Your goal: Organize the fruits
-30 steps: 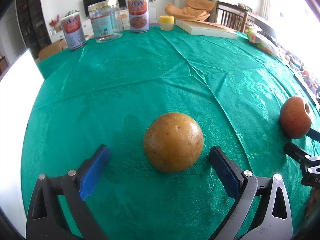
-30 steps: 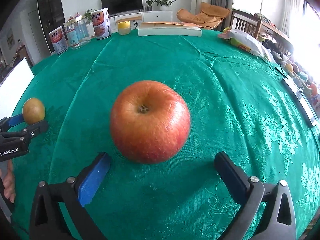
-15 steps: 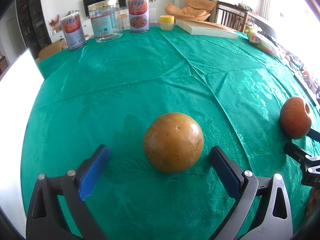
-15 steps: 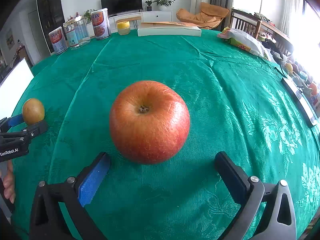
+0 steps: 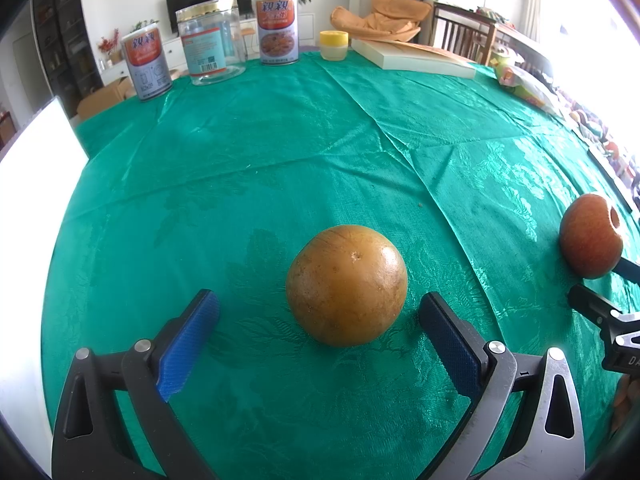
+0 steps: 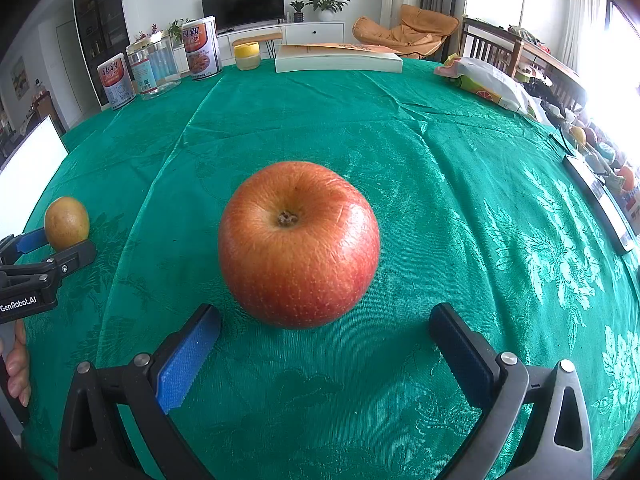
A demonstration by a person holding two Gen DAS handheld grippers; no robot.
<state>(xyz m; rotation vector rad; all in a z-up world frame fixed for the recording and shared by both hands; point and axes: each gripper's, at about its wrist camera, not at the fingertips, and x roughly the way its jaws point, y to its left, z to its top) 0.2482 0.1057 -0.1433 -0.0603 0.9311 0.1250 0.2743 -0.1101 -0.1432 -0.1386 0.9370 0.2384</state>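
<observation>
My left claw (image 5: 320,336) stands wide apart, its blue pads on either side of the brown-yellow round fruit (image 5: 346,285), which sits on the table (image 5: 280,152) just ahead of the fingertips, touching neither. My right claw (image 6: 326,350) is spread just as wide, with the red apple (image 6: 299,244) resting between and slightly beyond its tips, stem hollow turned toward me.

From the left wrist I see the apple (image 5: 590,236) only at the far right edge, on its side, with one dark finger of the right claw just beside it. From the right wrist the round fruit (image 6: 66,222) shows small at the left edge, along with the left claw's body and a bit of the hand (image 6: 16,364) holding it, which the left view cannot show.

A green patterned cloth (image 6: 440,152) with fold creases covers the table. At its far side stand two labelled tins (image 5: 277,29), a clear jar (image 5: 210,42), a small yellow-lidded pot (image 5: 333,45) and a thick book (image 6: 338,62). A snack bag (image 6: 486,82) lies to the right. Beyond are a television (image 6: 243,6), a potted plant (image 6: 326,2) and an orange chair (image 6: 408,30).
</observation>
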